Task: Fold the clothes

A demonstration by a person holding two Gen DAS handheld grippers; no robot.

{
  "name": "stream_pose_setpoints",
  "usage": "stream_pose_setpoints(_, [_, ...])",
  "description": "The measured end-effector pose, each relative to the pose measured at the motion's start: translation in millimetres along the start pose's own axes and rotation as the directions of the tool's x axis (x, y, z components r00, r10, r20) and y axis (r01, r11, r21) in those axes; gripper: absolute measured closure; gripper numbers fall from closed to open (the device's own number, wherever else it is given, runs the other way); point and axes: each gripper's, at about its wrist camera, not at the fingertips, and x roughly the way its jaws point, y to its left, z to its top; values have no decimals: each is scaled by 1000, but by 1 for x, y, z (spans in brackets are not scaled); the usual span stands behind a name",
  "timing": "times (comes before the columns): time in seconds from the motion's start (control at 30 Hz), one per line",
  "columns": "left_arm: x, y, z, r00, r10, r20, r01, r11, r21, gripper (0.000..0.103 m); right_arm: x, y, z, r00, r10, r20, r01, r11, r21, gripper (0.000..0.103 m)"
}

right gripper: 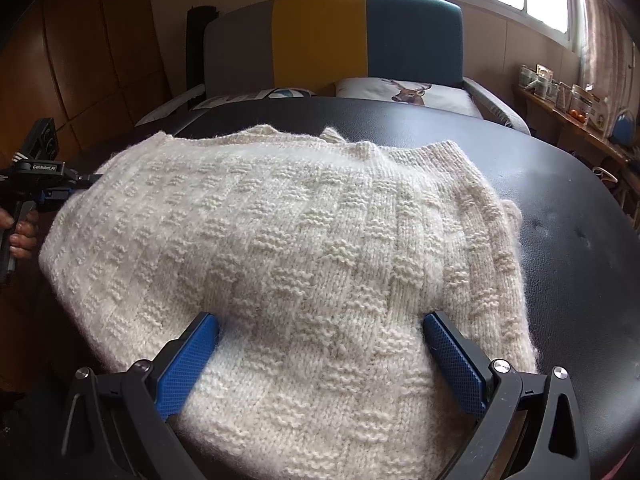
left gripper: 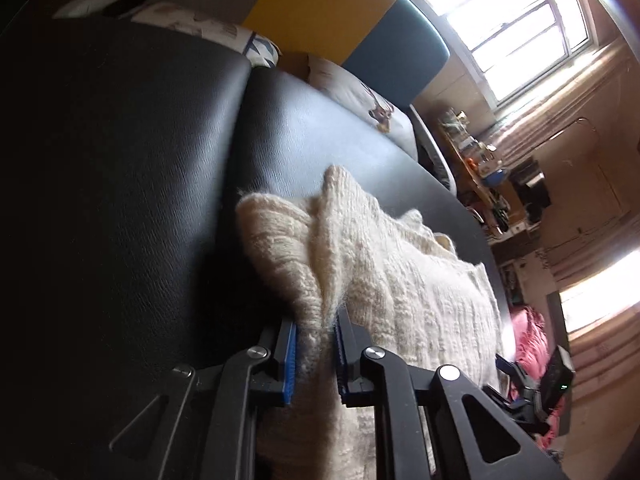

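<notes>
Left tongs (left gripper: 316, 354) are pinched on the edge of the sweater (left gripper: 384, 276): in the left wrist view both blue pads press a fold of cream knit between them, jaws narrow. Right tongs (right gripper: 320, 356) stand wide above the near part of the sweater (right gripper: 288, 248), the blue pads well apart with knit under the gap and nothing gripped.

The sweater lies on the black padded table (right gripper: 568, 208), spread across its middle, reaching toward the near edge and the left edge, where the left tongs (right gripper: 52, 196) and the hand (right gripper: 22, 236) holding them come in. The far edge and right side of the table are bare.

As for progress, the sweater already looks partly folded: it forms a compact, thick rectangle with no sleeve hanging loose, and a doubled layer shows along its right side and at the far edge, where a rib sticks up unevenly. How many folds are in it cannot be told. What probably remains is one more fold, carried over from the left side by the gripped edge, then a smoothing of the bumpy far edge. No other clothes lie on the table; something pink (left gripper: 532, 340) sits beyond it.
</notes>
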Motion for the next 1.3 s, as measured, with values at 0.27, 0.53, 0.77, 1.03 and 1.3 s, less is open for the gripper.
stream_pose_setpoints(0.27, [-25,-14,42,992,123,24,-125,986,108,89,-31,-24,52,959,277,-54,-281,954,-105,0])
stream_pose_setpoints(0.53, [-30,-35,71,995,101,-5,-100,990,97,89,28,-34,90,877,357,-321,-434,876,-210,0])
stream_pose_setpoints(0.77, [-46,-77,59,993,-118,12,118,993,19,90,69,-32,74,875,261,-408,-397,868,-296,0])
stream_pose_setpoints(1.03, [-38,-165,37,946,-319,54,322,944,-66,90,58,-36,55,938,265,-223,-312,926,-214,0])
stream_pose_setpoints(1.3, [22,-262,16,916,-402,2,399,910,-110,90,52,-39,45,948,282,-145,-304,938,-164,0])
